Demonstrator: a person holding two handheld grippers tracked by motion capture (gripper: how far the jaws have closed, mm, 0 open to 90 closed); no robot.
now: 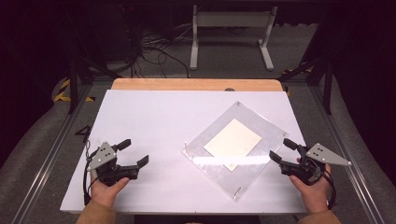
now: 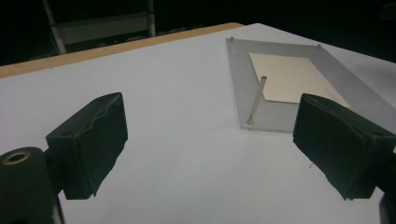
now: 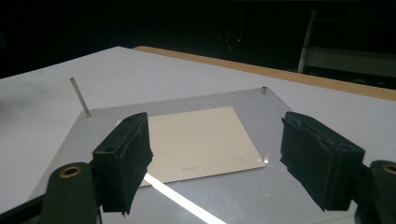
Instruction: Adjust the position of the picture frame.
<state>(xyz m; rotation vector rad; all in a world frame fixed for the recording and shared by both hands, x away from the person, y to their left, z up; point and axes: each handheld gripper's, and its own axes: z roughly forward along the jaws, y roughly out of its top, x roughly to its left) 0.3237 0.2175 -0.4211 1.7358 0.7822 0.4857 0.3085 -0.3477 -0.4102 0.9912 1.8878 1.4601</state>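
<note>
I keep both tools wide and holding nothing, one on each side of the clear plate (image 1: 261,172), because nothing is gripped yet and this spread lets either one come in. The plate is my landmark: it lies flat on the white surface (image 1: 154,126), turned so it reads as a diamond from above, right of the surface's middle. The left tool (image 1: 134,152) hovers well apart from the plate's left corner, jaws aimed toward it. The right tool (image 1: 281,150) sits just beside the plate's right edge, jaws pointing in over it, so I judge it the likelier one to act first.

The cream card (image 1: 232,138) lies inside the plate's outline, square with its edges; whether it is on top or under the clear sheet I cannot tell. A thin metal pin (image 2: 257,100) stands at the plate's left corner, leaning a little, and short studs mark the other corners, probably to locate or hold a layer.

As for writing, there is a faint line of marks near the card's (image 3: 198,142) lower edge in the right gripper view, too small to read. I see no brand or label elsewhere.
</note>
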